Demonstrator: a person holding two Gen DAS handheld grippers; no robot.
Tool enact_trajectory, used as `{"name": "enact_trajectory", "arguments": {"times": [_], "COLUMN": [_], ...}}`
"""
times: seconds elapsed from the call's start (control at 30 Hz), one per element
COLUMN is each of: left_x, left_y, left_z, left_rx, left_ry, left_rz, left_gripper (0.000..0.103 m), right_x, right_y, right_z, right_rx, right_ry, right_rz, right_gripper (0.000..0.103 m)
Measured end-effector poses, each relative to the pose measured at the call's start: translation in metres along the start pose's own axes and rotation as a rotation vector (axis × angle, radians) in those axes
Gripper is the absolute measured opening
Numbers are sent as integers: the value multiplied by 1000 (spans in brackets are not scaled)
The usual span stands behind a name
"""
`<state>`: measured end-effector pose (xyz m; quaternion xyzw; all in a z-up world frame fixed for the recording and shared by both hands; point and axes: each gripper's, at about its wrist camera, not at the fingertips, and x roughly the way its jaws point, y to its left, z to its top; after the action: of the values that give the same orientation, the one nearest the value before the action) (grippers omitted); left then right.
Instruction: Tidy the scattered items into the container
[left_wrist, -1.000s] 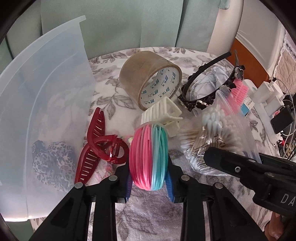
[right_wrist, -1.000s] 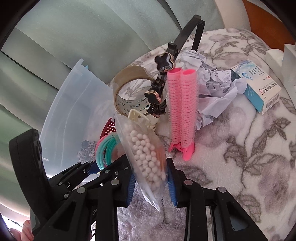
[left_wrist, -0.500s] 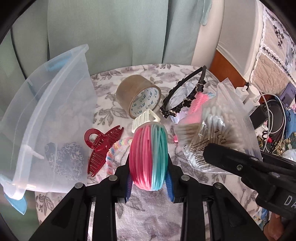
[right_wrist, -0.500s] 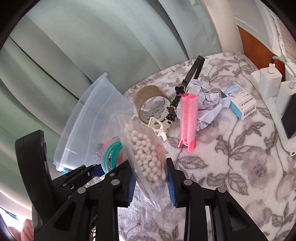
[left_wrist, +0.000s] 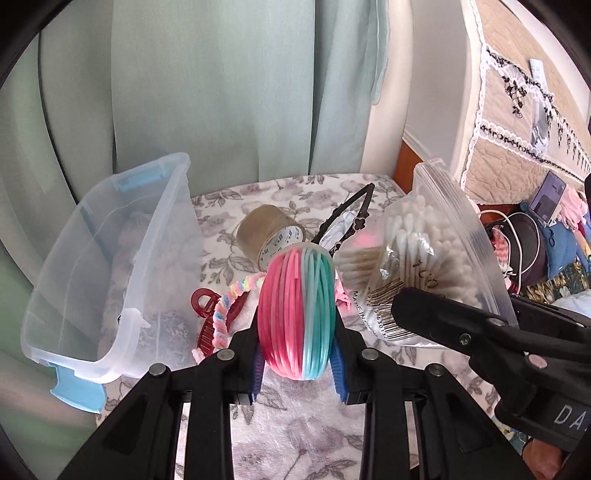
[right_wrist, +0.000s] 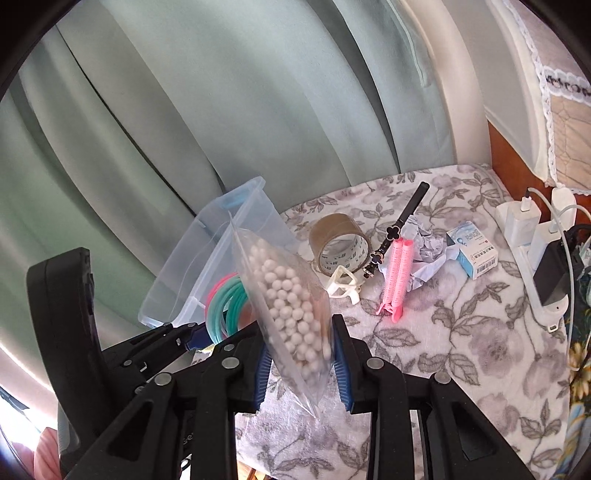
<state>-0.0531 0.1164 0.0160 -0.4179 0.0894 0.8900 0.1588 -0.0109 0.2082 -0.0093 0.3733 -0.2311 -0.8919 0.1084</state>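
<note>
The left hand-held gripper is clenched on a bundle of pink and teal hair bands, held up off a floral-covered desk, while the right hand-held gripper grasps a clear zip bag of cotton swabs by its lower end, the bag standing tilted between the blue pads. In the left wrist view the same bag hangs just to the right of the hair bands, with the black body of the right tool across its lower corner.

The clear plastic container with blue latches stands at the left edge of the desk, against a pale green curtain; a dark patterned item lies inside it, too blurred through the wall to name. Just right of the container lie a dark red claw clip and a pastel scrunchie that touches the clip. Farther from the container, toward the desk's middle, a roll of brown packing tape lies on its side, with a cream claw clip just in front of it. Beyond the tape, away from the container, are a black headband with clover ornaments, pink hair rollers, crumpled white paper and a small blue-and-white box. White chargers sit at the desk's far right edge.
</note>
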Motion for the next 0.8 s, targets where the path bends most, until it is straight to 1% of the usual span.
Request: {"name": "enact_trajectory", "arguments": {"times": [0.27,0.43,0.47,0.5,0.53,0.67,0.77,0.8], "left_x": [-38,-50,-53,-55,-56,-55,-51,-49], "left_y": [7,11,12,14,16,25,35,38], "left_z": [3,2,1,0,0,-6,-11,-12], "left_rx": [-13,-15,-17,-22,-25,-42,-62,-71], "left_ry": [-75,-112,-116,-121,-124,-122,-110,-104], "left_rz": [-16,-34,-35,-37,-39,-37,-27,-25], "left_gripper": [31,31,31,31,32,31,31,31], "right_x": [-21,-26,-26,-27,-26,-22,-15,-12], "right_y": [27,42,44,47,49,50,43,40], "right_z": [2,2,1,1,2,4,2,1], "right_rx": [-63,-101,-107,-112,-116,-120,-98,-90], "right_ry": [-59,-76,-78,-82,-83,-85,-65,-57], "right_rz": [-11,-16,-18,-22,-26,-41,-55,-64], "right_gripper": [30,24,22,18,17,16,16,18]}}
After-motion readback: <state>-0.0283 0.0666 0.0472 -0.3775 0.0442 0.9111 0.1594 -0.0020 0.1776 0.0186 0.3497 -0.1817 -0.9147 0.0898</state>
